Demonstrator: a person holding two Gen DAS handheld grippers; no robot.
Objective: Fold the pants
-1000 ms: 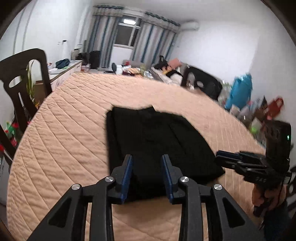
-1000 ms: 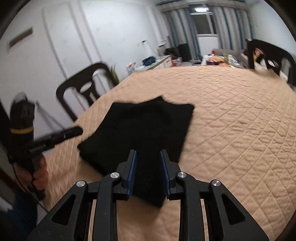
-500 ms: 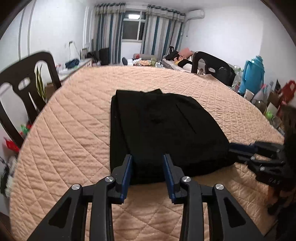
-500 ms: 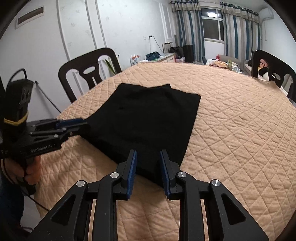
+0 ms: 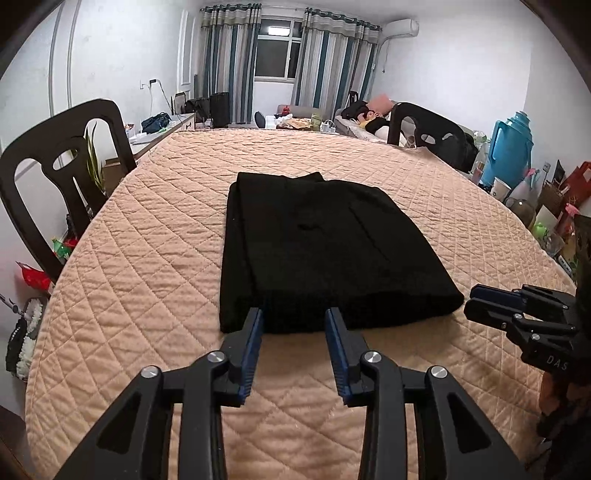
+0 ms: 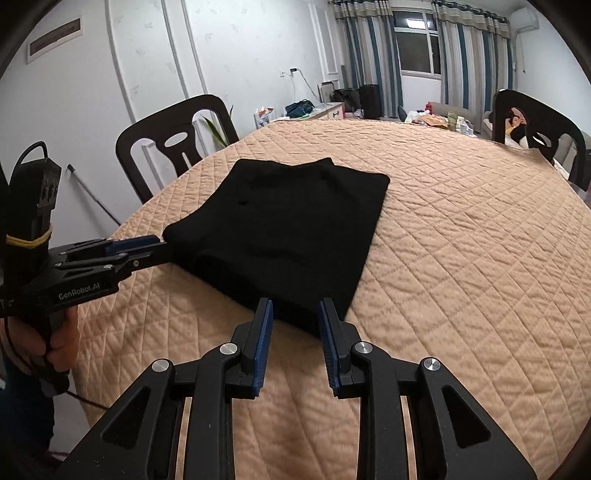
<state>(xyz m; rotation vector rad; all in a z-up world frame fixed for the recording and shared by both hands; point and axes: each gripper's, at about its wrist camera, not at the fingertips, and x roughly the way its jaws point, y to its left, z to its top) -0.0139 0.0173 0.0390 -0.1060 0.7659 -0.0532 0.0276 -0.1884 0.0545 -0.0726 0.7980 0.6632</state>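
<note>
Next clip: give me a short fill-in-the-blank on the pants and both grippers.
The pants are colored ____.
They lie folded on a quilted ____-colored cover.
The left gripper has its jaws ____, at the pants' near edge.
The right gripper holds ____.

Missing words: black; peach; open; nothing

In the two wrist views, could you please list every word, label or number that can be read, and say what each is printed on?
"GenRobot.AI": white print on the side of the left gripper, right wrist view.
"DAS", cut off by the frame edge: on the body of the right gripper, left wrist view.
Wall plaque: too blurred to read.
</note>
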